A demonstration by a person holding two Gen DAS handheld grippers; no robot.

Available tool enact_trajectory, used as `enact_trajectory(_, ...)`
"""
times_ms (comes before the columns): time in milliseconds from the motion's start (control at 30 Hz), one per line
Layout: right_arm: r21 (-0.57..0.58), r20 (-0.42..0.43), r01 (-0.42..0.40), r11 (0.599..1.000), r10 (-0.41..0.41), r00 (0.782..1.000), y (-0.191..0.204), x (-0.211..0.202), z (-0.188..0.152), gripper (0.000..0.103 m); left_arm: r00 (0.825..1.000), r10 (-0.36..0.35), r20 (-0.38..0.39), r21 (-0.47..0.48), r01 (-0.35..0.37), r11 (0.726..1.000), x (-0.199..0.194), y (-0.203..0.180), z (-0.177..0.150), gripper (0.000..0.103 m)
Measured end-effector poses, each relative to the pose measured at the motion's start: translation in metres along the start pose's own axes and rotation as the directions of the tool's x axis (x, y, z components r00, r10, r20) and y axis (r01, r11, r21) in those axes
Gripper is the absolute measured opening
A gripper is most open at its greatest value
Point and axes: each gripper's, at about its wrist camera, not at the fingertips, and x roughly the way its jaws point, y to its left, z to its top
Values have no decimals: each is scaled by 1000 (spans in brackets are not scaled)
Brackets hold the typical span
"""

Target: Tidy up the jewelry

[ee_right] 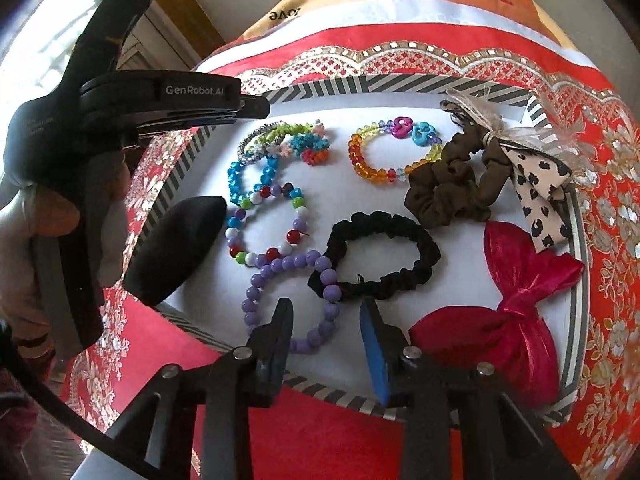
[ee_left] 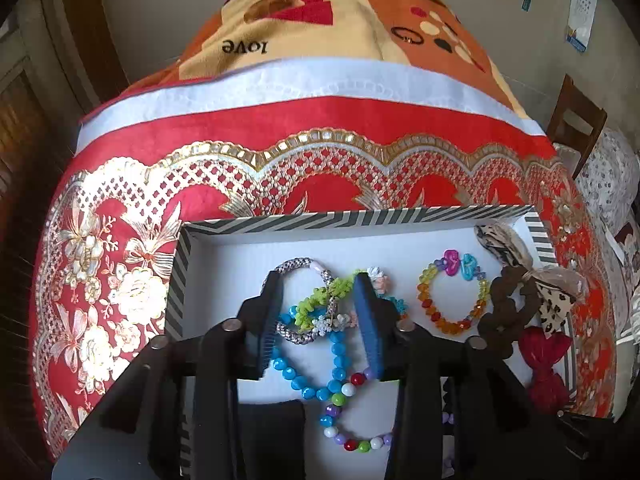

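Observation:
A striped-rim white tray (ee_left: 352, 216) (ee_right: 344, 184) holds bracelets and hair ties. My left gripper (ee_left: 318, 280) is open, its fingers either side of a green flower bracelet (ee_left: 316, 300) and a silver rope bracelet (ee_left: 296, 266), above a blue bead bracelet (ee_left: 316, 364). An amber bead bracelet (ee_left: 452, 300) (ee_right: 384, 152) lies to the right. My right gripper (ee_right: 326, 308) is open and empty over the tray's near edge, around a purple bead bracelet (ee_right: 296, 304). A black scrunchie (ee_right: 380, 256), a brown scrunchie (ee_right: 452, 184) and a red bow (ee_right: 504, 312) lie nearby.
The tray sits on a red and gold cloth (ee_left: 120, 280) over a patterned blanket (ee_left: 320, 40). A dark bangle (ee_left: 407, 35) lies far back on the blanket. A leopard-print bow (ee_right: 536, 184) sits at the tray's right edge. A wooden chair (ee_left: 576, 120) stands at right.

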Motion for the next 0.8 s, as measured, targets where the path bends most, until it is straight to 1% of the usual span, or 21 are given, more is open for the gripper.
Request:
enact_trajectory(67, -3, 13, -2, 1000, 2, 1000, 1, -5, 0, 33, 1000, 5, 17, 3, -5, 1000, -7, 0, -1, 43)
enact_trajectory(133, -8, 30, 1, 1000, -1, 1000, 2, -13, -1, 33, 999, 23, 39, 11, -23, 1000, -16, -1, -3, 43)
enact_trajectory(300, -19, 108, 63, 998, -60, 992, 2, -41, 1, 34, 996, 63, 70, 17, -64, 998, -38, -3, -10, 44)
enact_trajectory(400, 6, 144, 90, 996, -90, 985, -4, -57, 3, 38, 993, 87, 74, 9, -88, 996, -54, -2, -22, 44)
enact_trajectory(500, 20, 180, 146, 989, -147, 973, -6, -69, 1, 40, 986, 159, 58, 14, -160, 987, -65, -5, -37, 44)
enact_trajectory(533, 23, 187, 171, 985, -172, 967, -6, -71, 0, 44, 977, 205, 55, 28, -207, 978, -70, -7, -45, 44)
enact_trajectory(567, 27, 193, 192, 981, -194, 962, -7, -74, -2, 44, 973, 226, 56, 34, -228, 973, -73, -8, -53, 44)
enact_trajectory(633, 35, 201, 211, 977, -213, 956, -7, -79, -6, 44, 975, 217, 58, 26, -218, 976, -81, -6, -65, 44)
enact_trajectory(700, 48, 209, 218, 975, -223, 952, -7, -84, -12, 44, 982, 182, 58, -5, -182, 983, -92, -2, -80, 44)
enact_trajectory(800, 63, 214, 222, 973, -230, 949, -5, -90, -20, 44, 982, 176, 74, -30, -174, 984, -106, 0, -95, 44)
